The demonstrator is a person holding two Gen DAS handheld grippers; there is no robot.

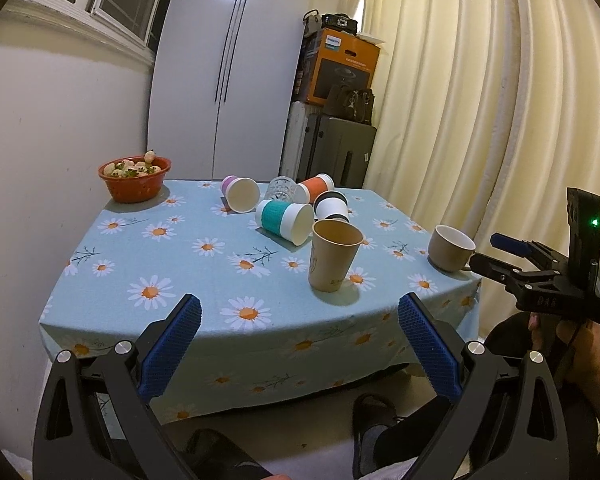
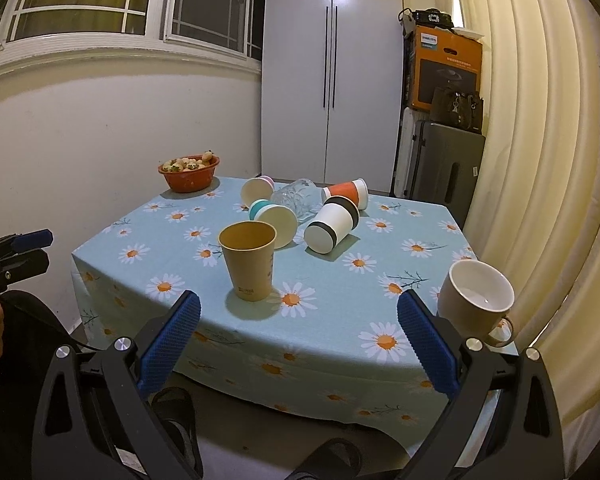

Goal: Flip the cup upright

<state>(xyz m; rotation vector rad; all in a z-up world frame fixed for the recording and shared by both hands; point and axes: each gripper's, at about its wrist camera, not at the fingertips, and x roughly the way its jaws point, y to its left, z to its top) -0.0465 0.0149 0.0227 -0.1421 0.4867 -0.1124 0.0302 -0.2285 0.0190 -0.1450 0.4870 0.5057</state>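
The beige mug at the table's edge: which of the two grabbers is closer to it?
Right. The right gripper hangs open just off the table, with the beige mug beside its right finger. The left gripper sits farther left, also open.

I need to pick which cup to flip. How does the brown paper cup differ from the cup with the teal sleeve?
The plain brown paper cup stands upright with its mouth up; the white cup with the teal sleeve lies on its side. The brown cup is one colour, while the teal one has a white rim and a band. The brown cup sits nearer the table's front edge. Both are empty and rest on the daisy tablecloth.
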